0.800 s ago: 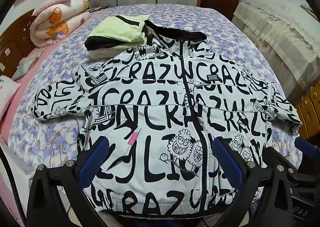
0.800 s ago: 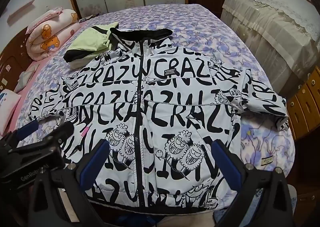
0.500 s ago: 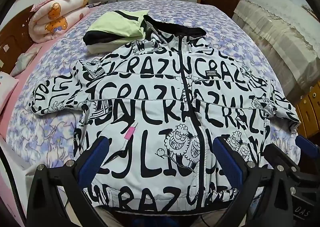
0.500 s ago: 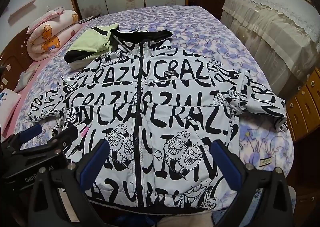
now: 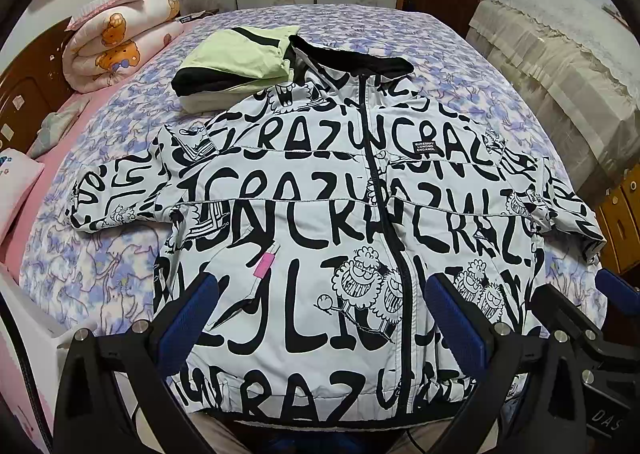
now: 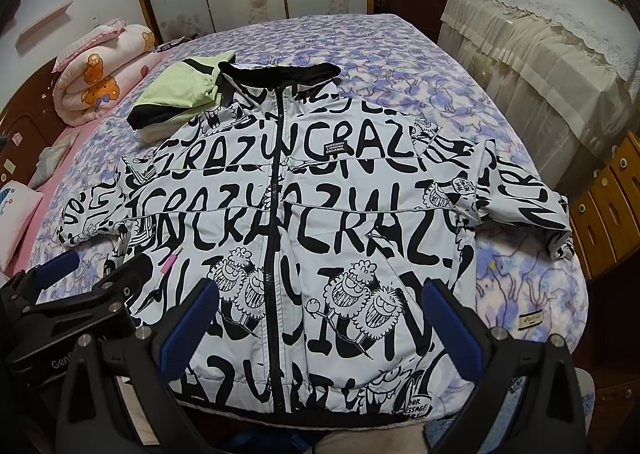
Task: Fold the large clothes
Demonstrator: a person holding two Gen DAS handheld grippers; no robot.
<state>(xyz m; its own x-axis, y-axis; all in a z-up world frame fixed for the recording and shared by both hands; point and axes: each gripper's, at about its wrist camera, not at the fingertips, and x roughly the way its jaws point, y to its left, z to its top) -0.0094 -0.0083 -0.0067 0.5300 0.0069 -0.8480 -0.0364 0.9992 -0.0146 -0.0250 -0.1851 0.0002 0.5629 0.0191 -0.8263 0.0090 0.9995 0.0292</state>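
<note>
Jacket [image 5: 320,221], white with black lettering and cartoon figures, lies front-up and zipped on a purple floral bedspread [image 5: 460,53], its sleeves spread to either side and its black collar beside a folded pale-green garment [image 5: 236,57]. Both hand-held grippers hover tilted down over the hem: the left gripper [image 5: 320,318] and the right gripper [image 6: 320,318] each stand with blue-padded fingers [image 6: 188,322] spread wide, released and grasping nothing. A rolled pink quilt [image 5: 120,41] rests near the headboard.
</note>
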